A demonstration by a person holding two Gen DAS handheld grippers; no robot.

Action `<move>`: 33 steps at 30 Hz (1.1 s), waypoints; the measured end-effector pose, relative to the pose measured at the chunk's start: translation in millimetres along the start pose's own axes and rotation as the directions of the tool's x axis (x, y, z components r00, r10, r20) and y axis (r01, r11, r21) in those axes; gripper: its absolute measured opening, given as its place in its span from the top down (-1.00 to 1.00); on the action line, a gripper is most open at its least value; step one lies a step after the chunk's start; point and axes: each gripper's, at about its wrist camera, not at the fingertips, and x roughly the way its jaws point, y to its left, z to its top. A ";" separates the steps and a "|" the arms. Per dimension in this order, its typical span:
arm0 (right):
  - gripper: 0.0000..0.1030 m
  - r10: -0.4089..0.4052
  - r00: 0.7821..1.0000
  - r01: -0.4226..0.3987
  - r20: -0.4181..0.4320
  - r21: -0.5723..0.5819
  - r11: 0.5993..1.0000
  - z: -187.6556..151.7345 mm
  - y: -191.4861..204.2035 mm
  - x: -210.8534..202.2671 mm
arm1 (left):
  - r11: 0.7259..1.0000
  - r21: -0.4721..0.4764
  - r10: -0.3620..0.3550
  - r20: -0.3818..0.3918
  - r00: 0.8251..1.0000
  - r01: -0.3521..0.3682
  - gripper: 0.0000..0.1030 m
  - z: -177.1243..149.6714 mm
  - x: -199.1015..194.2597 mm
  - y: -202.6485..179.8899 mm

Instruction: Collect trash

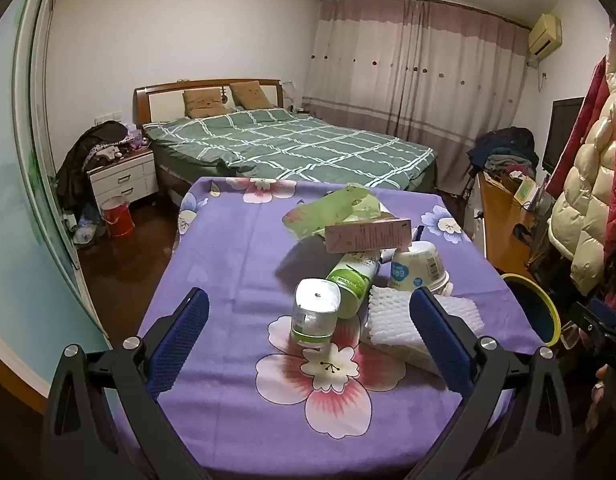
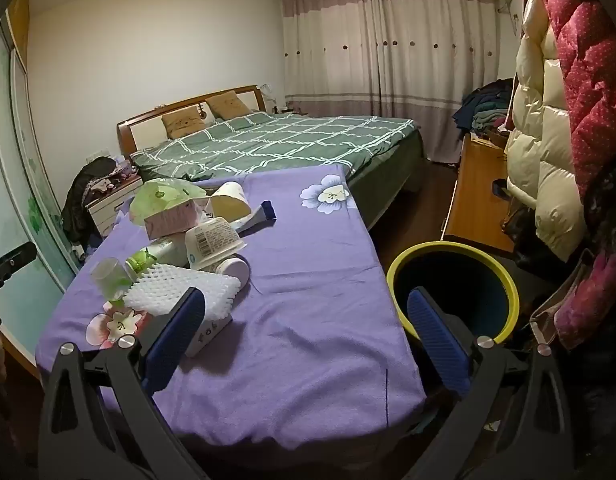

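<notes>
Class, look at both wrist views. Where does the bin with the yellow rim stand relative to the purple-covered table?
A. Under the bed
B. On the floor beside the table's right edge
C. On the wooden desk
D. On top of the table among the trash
B: the bin stands below and beside the right edge of the table, apart from the trash pile on top.

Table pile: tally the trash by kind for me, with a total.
Cups and tubs: 3 (clear cup, yogurt tub, paper cup)
Bottles and tubes: 2 (green bottle, blue-capped tube)
Boxes: 2 (pink box, white carton)
Foam net: 1
Green wrapper: 1
White jar: 1
Total: 10 visible; the pile may hide more.
</notes>
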 end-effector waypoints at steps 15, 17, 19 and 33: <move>-0.88 0.010 1.000 -0.010 -0.013 0.008 1.000 -1.8 -1.8 4.4 | 1.000 -0.003 -0.001 -0.001 1.000 0.001 -0.93 -1.9 4.4 -0.3; -0.88 0.009 1.000 -0.009 -0.013 0.007 1.000 -2.9 0.6 5.3 | 1.000 -0.005 -0.001 -0.001 1.000 0.001 -0.93 -4.0 4.7 -0.1; -0.88 0.012 1.000 -0.012 -0.016 0.007 1.000 -3.3 0.3 5.8 | 1.000 -0.004 -0.002 -0.002 1.000 0.002 -0.93 -3.2 4.1 0.4; -0.88 0.007 1.000 -0.007 -0.021 0.004 1.000 -3.3 5.2 9.8 | 1.000 0.005 -0.001 -0.015 1.000 0.001 -0.93 -6.8 7.4 -2.0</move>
